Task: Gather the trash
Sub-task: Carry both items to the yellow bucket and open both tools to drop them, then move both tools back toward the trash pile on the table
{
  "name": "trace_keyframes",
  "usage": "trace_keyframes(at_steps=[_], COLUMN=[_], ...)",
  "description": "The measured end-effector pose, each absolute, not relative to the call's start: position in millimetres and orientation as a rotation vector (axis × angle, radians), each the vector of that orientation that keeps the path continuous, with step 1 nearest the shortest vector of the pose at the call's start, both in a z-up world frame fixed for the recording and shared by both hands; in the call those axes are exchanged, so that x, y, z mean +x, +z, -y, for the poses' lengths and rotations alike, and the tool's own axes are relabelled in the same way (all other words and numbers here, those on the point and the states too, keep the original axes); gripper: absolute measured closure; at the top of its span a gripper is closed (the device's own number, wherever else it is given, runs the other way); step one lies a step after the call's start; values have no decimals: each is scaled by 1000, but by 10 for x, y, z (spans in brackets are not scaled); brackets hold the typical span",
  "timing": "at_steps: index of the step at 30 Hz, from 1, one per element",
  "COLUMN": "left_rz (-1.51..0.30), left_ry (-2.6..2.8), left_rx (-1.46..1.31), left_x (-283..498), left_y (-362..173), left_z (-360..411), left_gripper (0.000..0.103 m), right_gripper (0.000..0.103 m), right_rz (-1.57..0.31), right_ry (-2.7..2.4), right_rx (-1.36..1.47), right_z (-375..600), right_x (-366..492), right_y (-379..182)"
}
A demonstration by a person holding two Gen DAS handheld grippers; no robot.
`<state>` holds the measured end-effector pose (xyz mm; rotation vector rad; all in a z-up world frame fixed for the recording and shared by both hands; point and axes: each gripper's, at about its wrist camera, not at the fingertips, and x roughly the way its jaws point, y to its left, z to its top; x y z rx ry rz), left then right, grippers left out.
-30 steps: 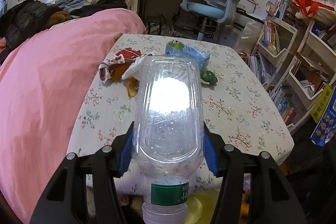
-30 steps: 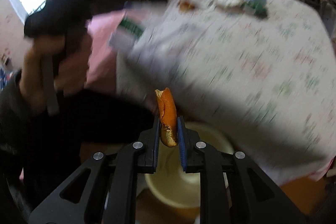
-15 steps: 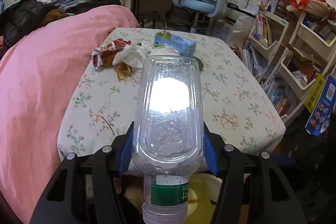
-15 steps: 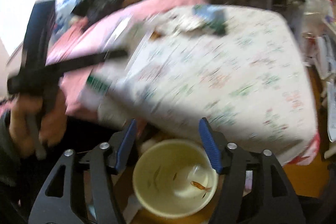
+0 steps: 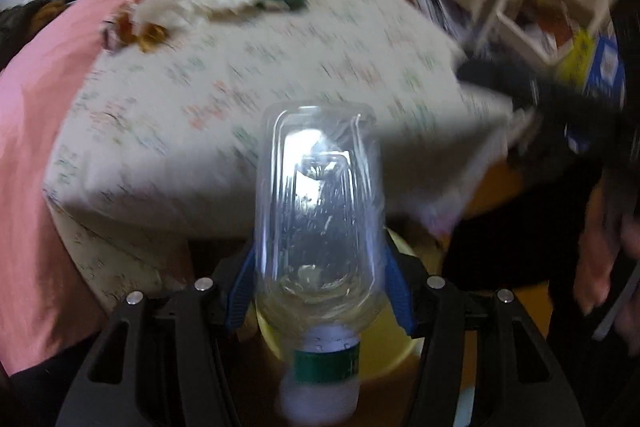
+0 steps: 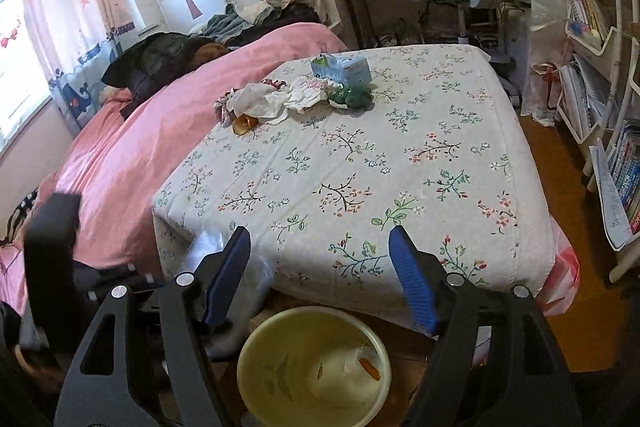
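Left wrist view: left gripper (image 5: 318, 283) clamps the clear bottle (image 5: 318, 223) over the yellow bin (image 6: 314, 363); off-centre release could bounce it off the rim. Right gripper (image 6: 320, 279): jaws just opened, wide and empty. Wrappers (image 6: 280, 99) remain on the bed.

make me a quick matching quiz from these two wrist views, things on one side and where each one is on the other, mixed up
Things:
1. clear plastic bottle
2. orange peel scrap
3. blue tissue pack
4. yellow bin

Places:
A. on the floral sheet, far end
B. on the floor below the right gripper
C. clamped in the left gripper
D. inside the bin

Pairs: 1-C, 2-D, 3-A, 4-B
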<state>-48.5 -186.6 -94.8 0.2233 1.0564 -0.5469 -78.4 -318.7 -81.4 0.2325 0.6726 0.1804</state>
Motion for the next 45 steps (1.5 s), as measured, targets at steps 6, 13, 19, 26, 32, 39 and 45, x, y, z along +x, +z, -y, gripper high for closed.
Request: trace_keyframes(at_steps=[6,13,19,26,32,39,45], left_rz=[-1104,-1003,-813,-767,-751,-739,-732], left_ry=[-567,-480,-276,-163,-157,-140,-131], left_rx=[307,231,46,-41,-36,-52,-54], left_x=[-546,-456,-353,-305,-330,-329,-339], left_y=[-1041,-874,-572,-507,-509,-498,-487], left_z=[1991,1839,1394,1225,1249,1187,1168], left_gripper=[40,33,18,15,13,12,12], right_gripper=[32,30,29,27,26,25,25], right_rz=[-665,-667,-671,-676,-683,-685,-685], right_ry=[173,174,174,170,166,165,164], right_rx=[239,235,222,210,193,167,160], right_z=[3219,3224,3181,3154,3121,3076,3060], right_x=[-790,-781,-775,-761,-745,-740,-733], right_y=[-805,-823,-837,-843,-865,-882,-883])
